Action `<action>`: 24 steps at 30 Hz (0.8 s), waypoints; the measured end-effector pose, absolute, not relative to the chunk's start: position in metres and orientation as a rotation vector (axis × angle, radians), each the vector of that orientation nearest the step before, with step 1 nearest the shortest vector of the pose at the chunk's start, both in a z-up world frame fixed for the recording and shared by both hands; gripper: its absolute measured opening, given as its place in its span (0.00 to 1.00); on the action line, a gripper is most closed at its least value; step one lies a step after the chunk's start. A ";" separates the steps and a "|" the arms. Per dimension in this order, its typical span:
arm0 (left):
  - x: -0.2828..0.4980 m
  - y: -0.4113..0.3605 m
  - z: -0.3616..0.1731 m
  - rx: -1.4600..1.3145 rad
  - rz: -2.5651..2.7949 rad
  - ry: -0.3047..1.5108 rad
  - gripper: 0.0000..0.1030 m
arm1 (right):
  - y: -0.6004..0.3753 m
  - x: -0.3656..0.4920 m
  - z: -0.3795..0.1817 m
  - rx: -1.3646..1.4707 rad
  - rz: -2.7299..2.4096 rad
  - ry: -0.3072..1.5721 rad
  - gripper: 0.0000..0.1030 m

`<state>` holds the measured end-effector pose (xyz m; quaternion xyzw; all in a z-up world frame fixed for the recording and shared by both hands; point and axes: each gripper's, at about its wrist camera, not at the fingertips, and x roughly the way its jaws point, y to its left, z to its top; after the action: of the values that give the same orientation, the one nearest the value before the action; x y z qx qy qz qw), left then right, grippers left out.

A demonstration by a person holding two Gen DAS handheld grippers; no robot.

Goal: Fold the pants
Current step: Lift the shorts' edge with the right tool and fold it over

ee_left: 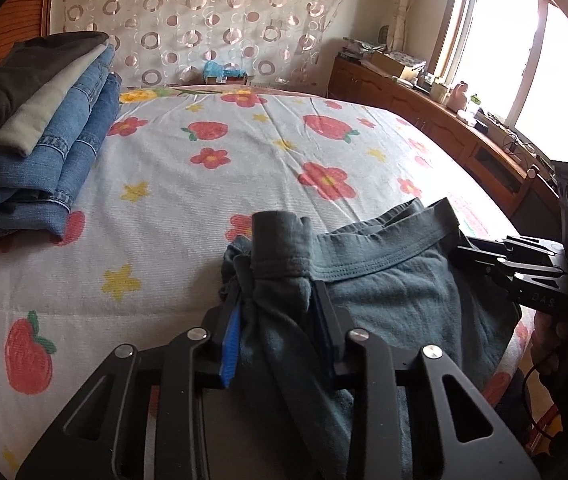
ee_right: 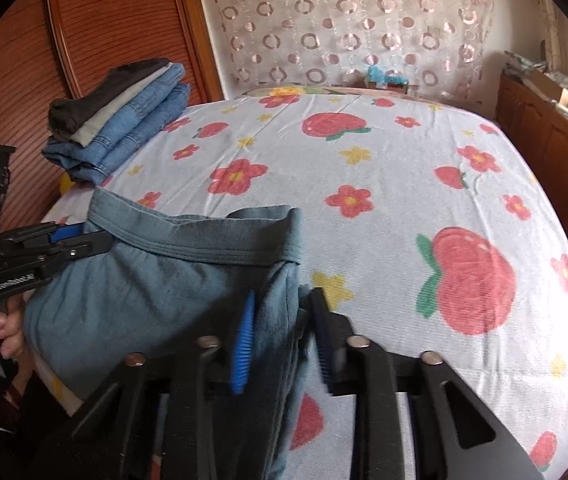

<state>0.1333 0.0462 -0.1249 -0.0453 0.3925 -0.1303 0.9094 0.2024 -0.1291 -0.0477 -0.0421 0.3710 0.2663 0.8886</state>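
Observation:
Grey-blue pants (ee_left: 384,292) (ee_right: 144,288) lie at the near edge of the bed, with the waistband (ee_left: 364,264) turned away from me. My left gripper (ee_left: 274,292) is shut on a bunched left end of the waistband, and the fabric fills the space between its pads. It shows in the right wrist view as the left gripper (ee_right: 96,236) at the cloth's left corner. My right gripper (ee_right: 284,294) is shut on the folded right edge of the pants. In the left wrist view that right gripper (ee_left: 460,250) sits at the waistband's right end, held by a hand.
A stack of folded jeans and dark clothes (ee_left: 44,140) (ee_right: 124,120) rests at the bed's far left. The flowered sheet (ee_left: 244,160) (ee_right: 404,160) stretches ahead. A wooden cabinet (ee_left: 424,120) with clutter runs under the window (ee_left: 524,60) on the right. A wooden wardrobe (ee_right: 104,20) stands on the left.

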 end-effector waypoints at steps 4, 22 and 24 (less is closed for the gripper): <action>0.130 0.044 -0.120 -0.100 -0.275 0.792 0.17 | -0.130 0.203 -0.048 -0.076 0.578 0.777 0.11; 0.094 0.031 -0.051 -0.082 -0.321 0.586 0.14 | -0.142 0.169 -0.014 -0.055 0.577 0.621 0.08; 0.092 0.031 -0.043 -0.081 -0.327 0.565 0.14 | -0.144 0.166 -0.007 -0.056 0.574 0.599 0.08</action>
<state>0.0921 0.0305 -0.0428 -0.0398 0.2775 -0.1607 0.9464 0.1659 -0.1445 -0.0070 -0.0273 0.2907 0.2788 0.9149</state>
